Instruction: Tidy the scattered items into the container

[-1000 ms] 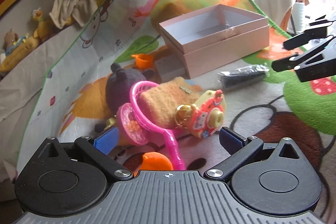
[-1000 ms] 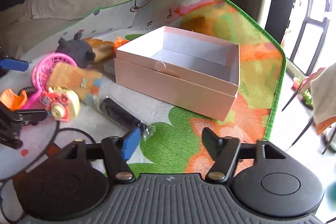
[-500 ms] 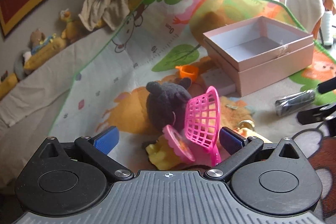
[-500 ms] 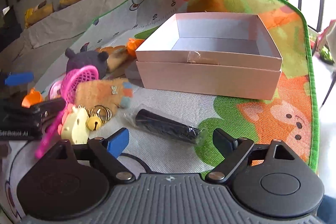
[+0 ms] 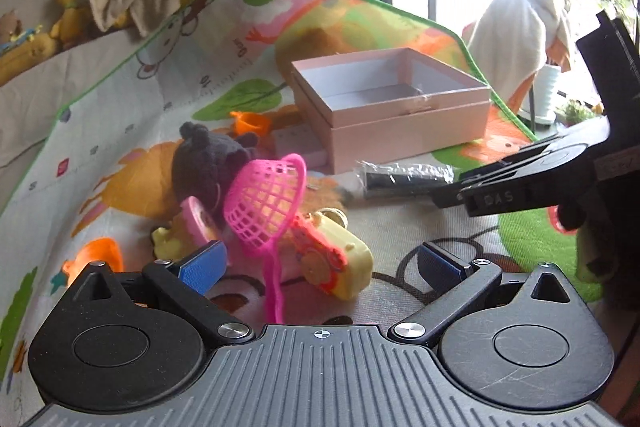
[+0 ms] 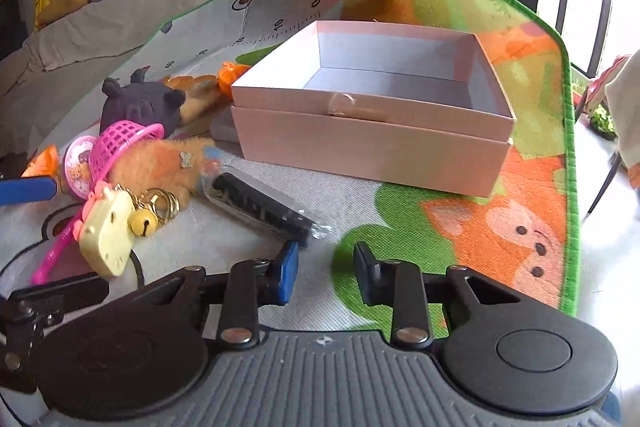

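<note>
The pink box [image 6: 372, 147] sits on the far half of the cartoon play mat [image 6: 460, 227], its lid off and nothing visible inside.

Left of it lies the heap of scattered things: a dark plush toy [image 6: 138, 103], an orange fuzzy toy [image 6: 160, 167], a pink toy net [image 5: 266, 203] tilted up against the plush, a yellow toy camera [image 5: 336, 263] touching the net's handle, and a gold bell [image 6: 142, 223] beside the camera. Small orange cups [image 5: 250, 123] lie at the far and near edges of the heap.

A black item in a clear wrapper [image 6: 264, 211] lies apart from the heap, near the box's front wall.

The left tool [image 5: 320, 267] hangs over the heap with its blue pads [image 5: 202, 269] wide apart; the net handle and camera lie between them, untouched as far as can be seen.

The right tool [image 6: 326, 267] sits just short of the wrapped item's near end (its jaws are closing, the gap narrow); nothing lies between them, only mat showing.
</note>
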The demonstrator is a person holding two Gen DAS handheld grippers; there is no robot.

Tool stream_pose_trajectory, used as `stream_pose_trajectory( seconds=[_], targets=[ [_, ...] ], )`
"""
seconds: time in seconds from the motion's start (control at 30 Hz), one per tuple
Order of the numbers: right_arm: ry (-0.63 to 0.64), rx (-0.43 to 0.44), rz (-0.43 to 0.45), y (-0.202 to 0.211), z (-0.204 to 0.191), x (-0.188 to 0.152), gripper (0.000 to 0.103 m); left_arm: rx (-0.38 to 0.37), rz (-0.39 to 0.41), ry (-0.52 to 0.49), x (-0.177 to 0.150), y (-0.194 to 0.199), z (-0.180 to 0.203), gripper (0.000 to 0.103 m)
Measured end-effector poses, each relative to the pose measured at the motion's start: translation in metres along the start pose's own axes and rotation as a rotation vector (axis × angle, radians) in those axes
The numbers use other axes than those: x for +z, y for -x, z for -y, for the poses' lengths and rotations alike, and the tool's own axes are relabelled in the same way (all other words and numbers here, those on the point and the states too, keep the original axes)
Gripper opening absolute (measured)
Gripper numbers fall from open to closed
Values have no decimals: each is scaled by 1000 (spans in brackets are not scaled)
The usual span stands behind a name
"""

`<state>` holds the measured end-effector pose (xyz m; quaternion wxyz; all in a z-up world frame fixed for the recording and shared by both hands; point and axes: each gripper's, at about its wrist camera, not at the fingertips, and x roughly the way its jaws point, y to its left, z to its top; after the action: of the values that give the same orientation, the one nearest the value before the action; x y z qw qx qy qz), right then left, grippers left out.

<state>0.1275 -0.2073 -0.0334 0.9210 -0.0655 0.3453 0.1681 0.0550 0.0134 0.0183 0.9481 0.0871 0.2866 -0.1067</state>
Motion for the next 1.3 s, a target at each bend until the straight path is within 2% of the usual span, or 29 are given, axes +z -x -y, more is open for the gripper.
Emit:
stream_pose_trajectory(
  seconds=[0.13,0.2,0.23,0.3,0.37,0.43,0.53,0.6,0.7,0.83,0.93,1.1,1.3],
  targets=[
    [35,-13,25,13,7,-13,34,-67,-27,-5,4,-17,2,103],
    [22,-38,41,14,8,-17,46,-150,-34,34,7,-26,-2,103],
    [14,-43,40,14,9,-16,49,-181,-33,51,9,-29,-3,103],
    [4,-43,38,13,10,-15,64,-225,-38,79,13,-36,-5,103],
    [8,-38,43,13,11,-15,68,-239,-48,89,18,-47,-8,103],
    [14,-36,56,15,10,-16,71,-192,-67,78,22,-57,-13,103],
    [25,-40,65,16,8,-16,74,10,-72,42,31,-69,-30,103],
    [38,-39,60,15,5,-14,76,123,-78,72,37,-72,-48,103],
    [-20,-10,33,7,2,-2,82,133,-58,153,41,-59,-70,103],
    [-113,74,5,-5,-14,15,83,149,-31,161,37,-44,-68,103],
    [-23,64,30,-12,-39,18,76,122,-23,159,31,-35,-60,103],
    [112,65,15,-16,-53,18,25,84,-9,154,20,-17,-54,103],
    [145,83,6,-9,-49,17,20,41,-3,175,13,-13,-48,103]
  ],
)
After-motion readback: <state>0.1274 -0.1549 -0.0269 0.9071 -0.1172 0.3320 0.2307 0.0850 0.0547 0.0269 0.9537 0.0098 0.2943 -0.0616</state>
